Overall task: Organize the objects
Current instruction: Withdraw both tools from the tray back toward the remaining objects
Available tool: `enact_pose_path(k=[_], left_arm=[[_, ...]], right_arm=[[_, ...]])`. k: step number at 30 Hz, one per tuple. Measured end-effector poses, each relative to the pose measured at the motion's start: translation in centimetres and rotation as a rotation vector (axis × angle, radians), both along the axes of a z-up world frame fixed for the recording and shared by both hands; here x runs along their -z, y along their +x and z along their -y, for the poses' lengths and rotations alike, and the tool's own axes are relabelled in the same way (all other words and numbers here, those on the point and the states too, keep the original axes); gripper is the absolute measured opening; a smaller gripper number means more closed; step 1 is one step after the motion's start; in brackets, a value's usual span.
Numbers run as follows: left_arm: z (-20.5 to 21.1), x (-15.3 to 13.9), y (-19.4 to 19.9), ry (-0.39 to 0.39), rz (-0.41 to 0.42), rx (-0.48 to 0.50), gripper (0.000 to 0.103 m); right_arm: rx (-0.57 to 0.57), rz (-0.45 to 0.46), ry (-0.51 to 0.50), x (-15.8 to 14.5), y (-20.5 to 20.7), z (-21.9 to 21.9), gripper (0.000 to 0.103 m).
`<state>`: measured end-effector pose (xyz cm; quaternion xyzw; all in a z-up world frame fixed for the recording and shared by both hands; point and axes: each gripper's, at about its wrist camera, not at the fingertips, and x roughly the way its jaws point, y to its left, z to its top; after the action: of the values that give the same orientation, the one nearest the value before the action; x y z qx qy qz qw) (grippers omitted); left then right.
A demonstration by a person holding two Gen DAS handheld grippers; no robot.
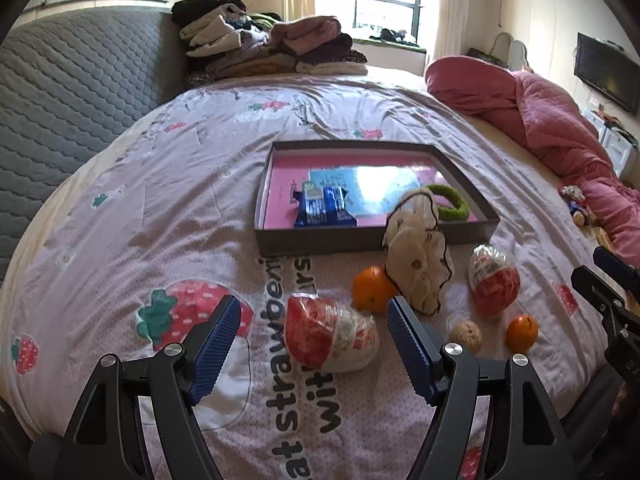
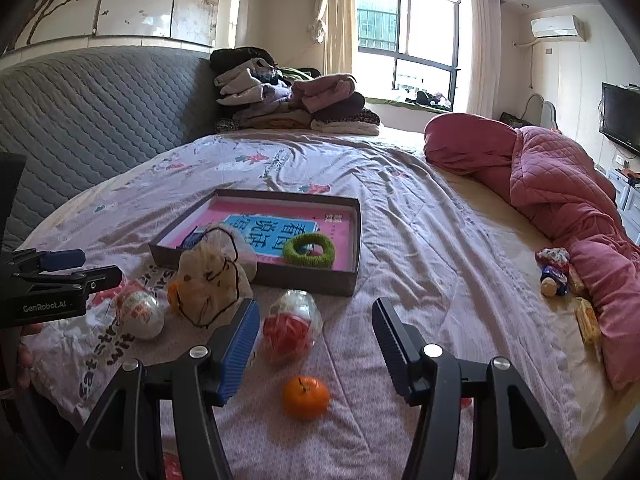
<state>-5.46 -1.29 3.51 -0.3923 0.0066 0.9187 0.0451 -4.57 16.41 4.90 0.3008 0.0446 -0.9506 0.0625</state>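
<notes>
A shallow grey box with a pink floor lies on the bed; it also shows in the right wrist view. In it lie a blue snack packet and a green ring. My left gripper is open around a red-and-white egg-shaped pack, not touching it. Beside it lie an orange, a cream net pouch, a second egg pack, a small beige ball and a second orange. My right gripper is open above the second egg pack and an orange.
A grey quilted headboard is at the left. Folded clothes are stacked at the far end of the bed. A pink quilt lies along the right, with small snack items beside it.
</notes>
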Motion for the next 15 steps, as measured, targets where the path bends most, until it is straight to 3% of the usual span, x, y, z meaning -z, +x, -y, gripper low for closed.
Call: enact_pose_path(k=[15], left_arm=[[-1.3,3.0,1.0,-0.014,0.062,0.04,0.076]], right_arm=[[0.019,0.071,-0.005,2.4,0.5,-0.6,0.058]])
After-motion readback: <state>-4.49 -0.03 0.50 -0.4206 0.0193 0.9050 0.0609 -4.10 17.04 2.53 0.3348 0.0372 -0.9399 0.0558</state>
